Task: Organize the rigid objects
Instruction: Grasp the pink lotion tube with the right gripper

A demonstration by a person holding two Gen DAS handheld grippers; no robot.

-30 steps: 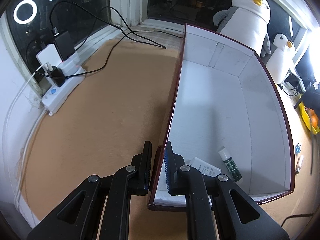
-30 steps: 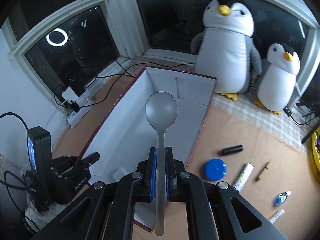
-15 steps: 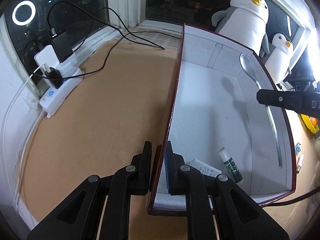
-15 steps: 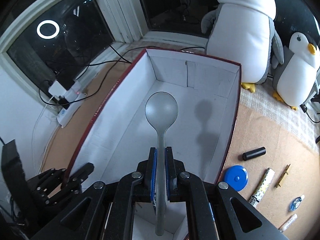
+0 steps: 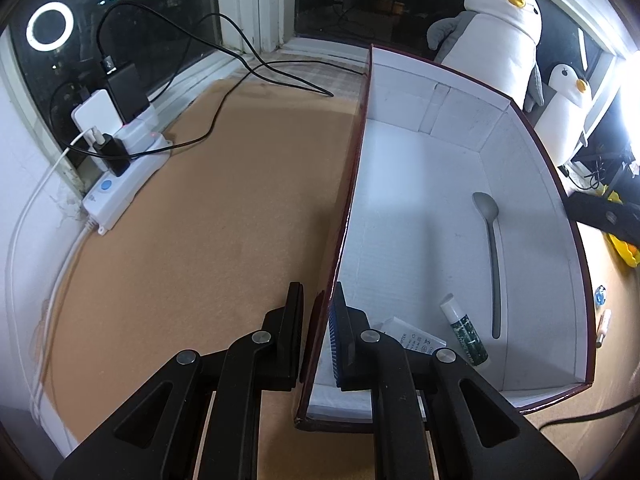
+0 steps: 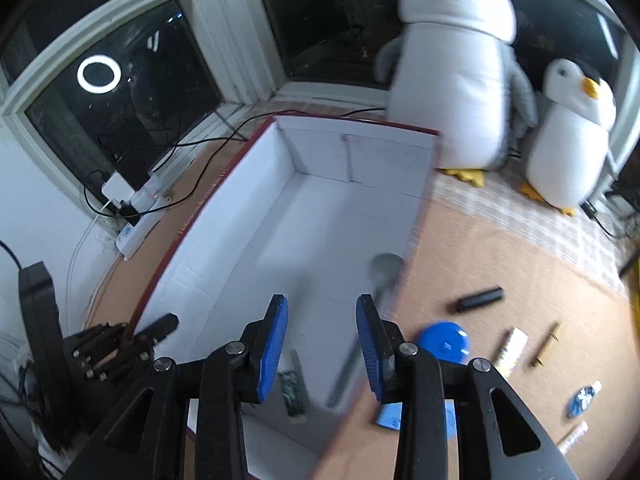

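Along the right-hand wall of the box [image 5: 532, 184], on its white floor, lies one grey spoon [image 5: 493, 256], bowl toward the far end and handle toward the near end, free of both grippers. Two more things lie at the near end of the floor: one white tube with a dark green label [image 5: 464, 330], just beside the spoon's handle tip, and one small printed white packet [image 5: 416, 338] next to it. The right gripper [image 6: 322, 344] hangs over the near part of the box; its jaws have just been opening, and the blue pads [image 6: 276, 344] stand apart with nothing pressed between them, the spoon lying below by the right pad. The left gripper [image 5: 316, 336] is clamped on the box's left wall near its near corner, one finger outside and one inside. On the brown worktop [image 5: 200, 220] right of the box lie one black cylinder [image 6: 480, 298], one blue round disc [image 6: 443, 345], one patterned white tube [image 6: 510, 350], one thin brass-coloured stick [image 6: 546, 344], one small clear blue item [image 6: 584, 396] and one pale marker [image 6: 574, 436]. At the worktop's far edge stand two plush penguins, one large [image 6: 452, 92] and one small [image 6: 572, 140]. At the left edge sits one white power strip [image 5: 124, 184] with plugs and cables.
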